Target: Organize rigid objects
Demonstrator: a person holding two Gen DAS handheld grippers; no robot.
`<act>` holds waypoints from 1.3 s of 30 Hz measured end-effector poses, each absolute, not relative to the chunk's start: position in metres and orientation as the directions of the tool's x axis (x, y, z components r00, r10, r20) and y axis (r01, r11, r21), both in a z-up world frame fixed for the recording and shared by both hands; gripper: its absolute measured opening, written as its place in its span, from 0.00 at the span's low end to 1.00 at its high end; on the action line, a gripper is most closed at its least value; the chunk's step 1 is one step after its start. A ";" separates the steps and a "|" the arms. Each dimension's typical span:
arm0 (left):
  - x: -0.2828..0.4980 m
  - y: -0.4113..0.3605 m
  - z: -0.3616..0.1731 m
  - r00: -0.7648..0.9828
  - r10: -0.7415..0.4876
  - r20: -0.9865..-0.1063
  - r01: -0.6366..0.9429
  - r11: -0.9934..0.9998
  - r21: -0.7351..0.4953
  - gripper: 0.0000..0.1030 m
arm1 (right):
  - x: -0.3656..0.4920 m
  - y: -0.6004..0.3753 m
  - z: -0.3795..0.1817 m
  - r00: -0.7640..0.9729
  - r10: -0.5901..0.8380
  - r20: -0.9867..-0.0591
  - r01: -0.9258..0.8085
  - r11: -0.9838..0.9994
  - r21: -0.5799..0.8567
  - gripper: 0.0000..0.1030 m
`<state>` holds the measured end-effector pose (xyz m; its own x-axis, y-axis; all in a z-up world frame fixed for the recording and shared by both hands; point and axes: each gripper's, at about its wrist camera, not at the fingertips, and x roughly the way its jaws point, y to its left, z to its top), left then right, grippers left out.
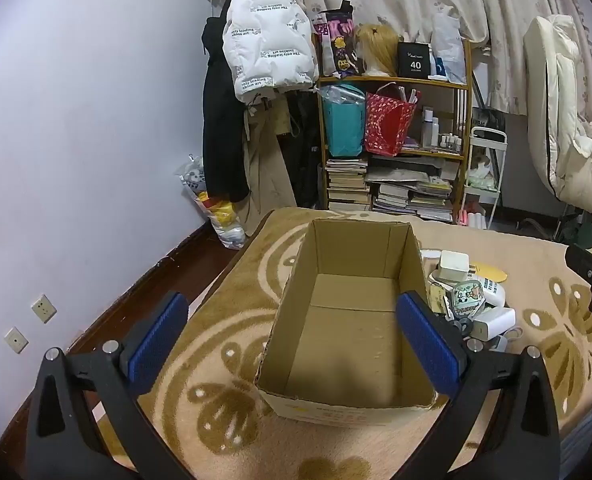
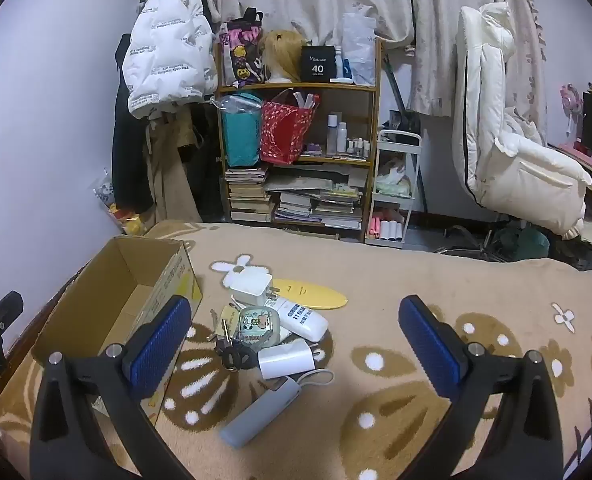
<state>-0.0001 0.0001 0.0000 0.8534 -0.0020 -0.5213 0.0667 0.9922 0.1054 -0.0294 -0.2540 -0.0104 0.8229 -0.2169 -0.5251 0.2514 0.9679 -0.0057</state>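
Gaping right gripper (image 2: 296, 344) above keys (image 2: 234, 354), cardboard box (image 2: 96, 304) left.

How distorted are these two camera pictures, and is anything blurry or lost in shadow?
Left wrist view: strong fisheye bending with dark corners; the open brown cardboard box is sharp, its near inside wall shaded. Right wrist view: same curvature, the wooden bookshelf bows slightly; the grey oblong power bank and white charger block are crisp, with soft light and no glare.

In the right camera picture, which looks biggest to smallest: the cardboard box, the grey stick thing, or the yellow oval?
1. cardboard box, clearly biggest.
2. grey stick thing and yellow oval look about alike; the grey one lies nearer the camera, so unsure.
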 end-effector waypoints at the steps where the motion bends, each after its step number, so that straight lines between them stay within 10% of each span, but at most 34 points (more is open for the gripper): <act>1: 0.000 0.000 0.000 0.857 -0.004 -0.516 0.065 0.993 0.102 1.00 | -0.029 -0.254 -0.010 0.821 -0.209 -0.532 0.249 0.968 0.004 1.00; 39: -0.007 -0.004 -0.006 0.853 0.006 -0.522 0.064 0.991 0.116 1.00 | -0.028 -0.245 -0.021 0.812 -0.193 -0.550 0.241 0.970 0.016 1.00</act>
